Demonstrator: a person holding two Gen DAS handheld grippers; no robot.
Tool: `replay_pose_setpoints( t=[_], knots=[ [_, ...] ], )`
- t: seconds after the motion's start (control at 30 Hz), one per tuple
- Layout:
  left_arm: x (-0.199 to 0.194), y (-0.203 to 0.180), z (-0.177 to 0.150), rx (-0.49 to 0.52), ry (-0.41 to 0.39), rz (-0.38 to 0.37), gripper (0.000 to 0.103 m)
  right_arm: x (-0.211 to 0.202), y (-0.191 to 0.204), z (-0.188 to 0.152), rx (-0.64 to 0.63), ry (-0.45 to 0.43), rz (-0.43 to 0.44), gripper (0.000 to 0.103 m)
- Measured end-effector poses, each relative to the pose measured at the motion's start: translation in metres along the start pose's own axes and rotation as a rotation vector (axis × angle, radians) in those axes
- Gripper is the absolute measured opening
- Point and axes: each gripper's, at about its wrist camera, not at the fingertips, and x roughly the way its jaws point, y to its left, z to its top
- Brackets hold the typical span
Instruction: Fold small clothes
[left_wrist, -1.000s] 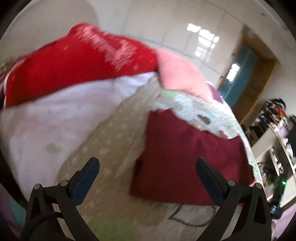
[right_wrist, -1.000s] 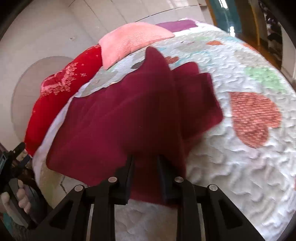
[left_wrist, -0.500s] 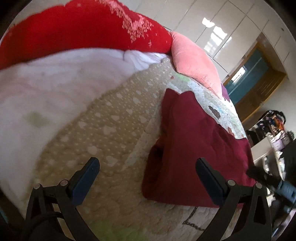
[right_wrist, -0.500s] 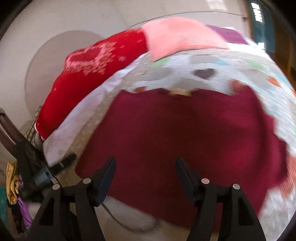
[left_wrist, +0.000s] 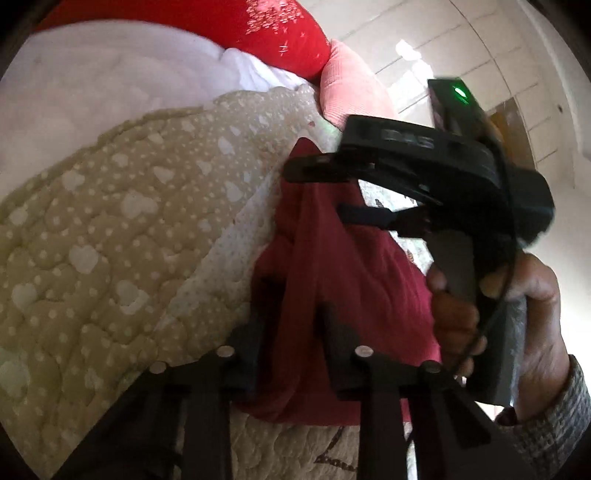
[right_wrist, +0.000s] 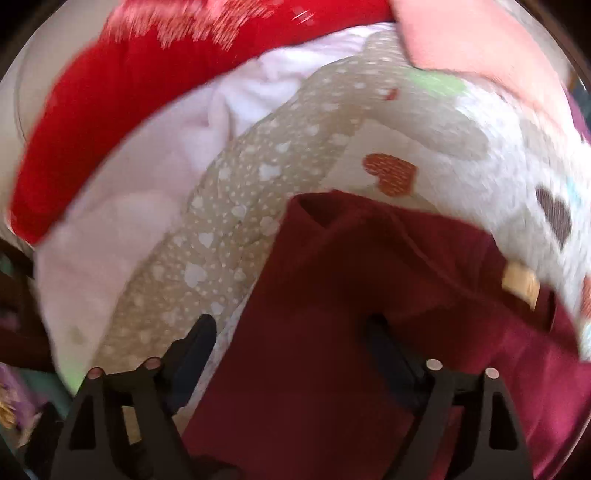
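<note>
- Maroon garment (left_wrist: 354, 280): lies on the heart-print quilt (left_wrist: 110, 236), partly folded, below the pink pillow (left_wrist: 351, 88).
- Left gripper (left_wrist: 291, 332): fingers closed, pinching a raised ridge of the garment's near edge.
- Right gripper (right_wrist: 291, 336): fingers spread wide, nothing held, above the garment's left edge.
- Judgement: the left gripper has the cloth; the ridge runs away from it toward the pillow.

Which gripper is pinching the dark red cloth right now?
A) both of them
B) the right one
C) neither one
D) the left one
D: the left gripper has its fingers closed on a raised fold of the dark red cloth, while the right gripper has its fingers spread wide above the cloth and grips nothing.
</note>
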Motion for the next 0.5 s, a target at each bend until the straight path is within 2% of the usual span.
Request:
replay_pose_setpoints(
  t=[0.13,0.17,0.2,0.23,0.27,0.3,0.33,0.43,0.5],
  knots=[
    [-0.003,-0.008,-0.006,0.043,-0.020,0.035,0.023,0.025,0.032,0.004,-0.084,0.068,-0.212,0.090],
    [-0.003,-0.010,-0.008,0.055,-0.023,0.046,0.023,0.026,0.039,0.002,-0.100,0.059,-0.253,0.085],
    [-0.005,-0.012,-0.009,0.058,-0.022,0.053,0.023,0.024,0.042,0.000,-0.105,0.040,-0.279,0.069],
    [-0.007,-0.014,-0.009,0.052,-0.019,0.054,0.023,0.020,0.043,-0.002,-0.105,0.019,-0.302,0.058],
    [-0.011,-0.016,-0.010,0.047,-0.018,0.052,0.023,0.012,0.040,-0.006,-0.102,-0.006,-0.295,0.042],
    [-0.018,-0.019,-0.010,0.045,-0.020,0.044,0.022,0.003,0.035,-0.011,-0.091,-0.030,-0.253,0.027],
    [-0.026,-0.022,-0.010,0.047,-0.027,0.035,0.021,-0.007,0.028,-0.017,-0.073,-0.055,-0.210,0.019],
    [-0.056,-0.041,-0.015,0.070,-0.044,-0.009,0.021,-0.048,0.001,-0.038,-0.004,-0.172,-0.136,0.015],
    [-0.076,-0.056,-0.020,0.096,-0.064,-0.031,0.021,-0.066,-0.015,-0.047,0.040,-0.217,-0.118,0.015]
  ],
)
